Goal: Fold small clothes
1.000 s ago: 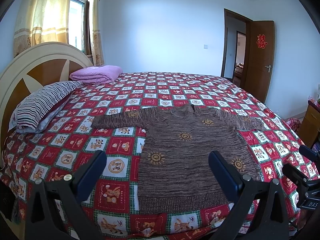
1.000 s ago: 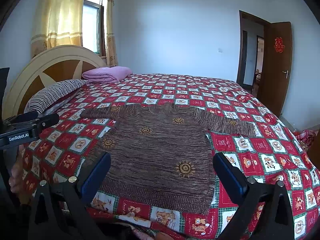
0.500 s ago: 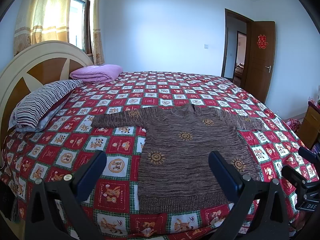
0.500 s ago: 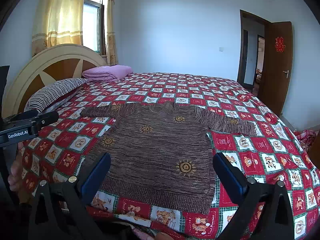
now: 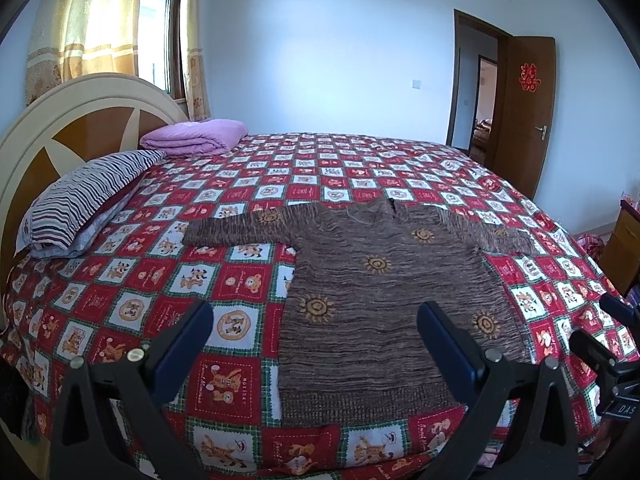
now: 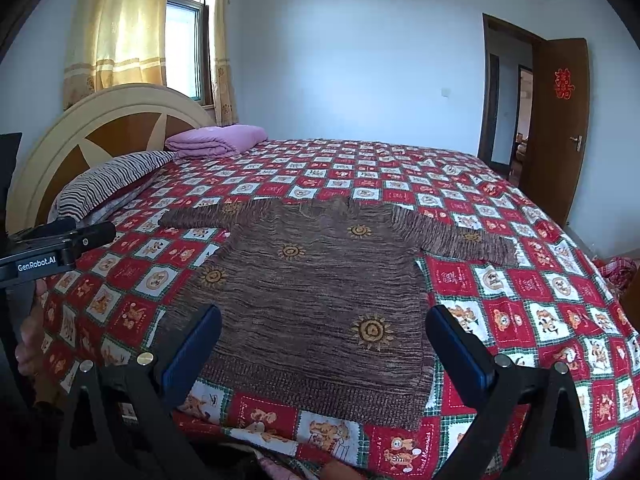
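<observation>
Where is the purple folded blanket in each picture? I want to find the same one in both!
Left wrist view: the purple folded blanket sits upper left, at the far head of the bed, just beyond the striped pillow.
Right wrist view: the purple folded blanket again sits upper left, a bit nearer the middle, beyond the striped pillow.
Shared landmark: the round headboard right beside it.

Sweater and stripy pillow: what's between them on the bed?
Nothing but bedspread. In the left wrist view, only red and white squares lie between the sweater and the stripy pillow; they don't touch.
</observation>
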Demonstrator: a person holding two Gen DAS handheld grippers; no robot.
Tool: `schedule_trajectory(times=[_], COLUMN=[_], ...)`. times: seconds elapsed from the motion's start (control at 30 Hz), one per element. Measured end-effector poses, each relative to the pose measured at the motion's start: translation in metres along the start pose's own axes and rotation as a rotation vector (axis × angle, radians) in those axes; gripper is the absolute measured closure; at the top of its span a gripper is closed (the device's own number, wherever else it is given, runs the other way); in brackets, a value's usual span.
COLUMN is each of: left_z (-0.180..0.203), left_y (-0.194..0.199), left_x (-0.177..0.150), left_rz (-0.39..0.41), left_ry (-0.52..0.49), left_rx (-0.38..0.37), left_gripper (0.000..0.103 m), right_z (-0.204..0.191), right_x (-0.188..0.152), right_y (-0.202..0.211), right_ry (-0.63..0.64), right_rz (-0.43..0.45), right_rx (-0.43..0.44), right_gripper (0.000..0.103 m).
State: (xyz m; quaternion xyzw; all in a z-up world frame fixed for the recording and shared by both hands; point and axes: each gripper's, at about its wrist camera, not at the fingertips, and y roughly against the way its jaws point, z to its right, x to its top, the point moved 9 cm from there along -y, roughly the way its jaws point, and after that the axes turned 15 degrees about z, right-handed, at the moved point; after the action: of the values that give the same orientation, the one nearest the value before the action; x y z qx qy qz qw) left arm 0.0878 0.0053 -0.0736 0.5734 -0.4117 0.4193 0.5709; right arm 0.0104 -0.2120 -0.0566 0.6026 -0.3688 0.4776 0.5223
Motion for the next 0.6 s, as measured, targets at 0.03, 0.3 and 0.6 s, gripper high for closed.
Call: schedule_trajectory(times=[0.03, 0.3, 0.6], left_z=[-0.002, -0.006, 0.000], left_y=[-0.004, -0.036, -0.086], left_x=[0.000, -0.008, -0.002], left_rz=[-0.006, -0.053, -0.082], left_ry=[0.002, -0.023, -0.095], left_rx=[0.002, -0.002, -0.037], left_gripper=[0.000, 0.000, 0.000], right_z=[0.002, 0.023, 0.070], right_x=[-0.002, -0.020, -0.038], right_y=[-0.003, -0.032, -0.072], right_ry=[0.000, -0.047, -0.132], right_rz=[-0.005, -0.068, -0.133], right_rx=[0.005, 0.014, -0.057], right_gripper=[0.001, 0.001, 0.001])
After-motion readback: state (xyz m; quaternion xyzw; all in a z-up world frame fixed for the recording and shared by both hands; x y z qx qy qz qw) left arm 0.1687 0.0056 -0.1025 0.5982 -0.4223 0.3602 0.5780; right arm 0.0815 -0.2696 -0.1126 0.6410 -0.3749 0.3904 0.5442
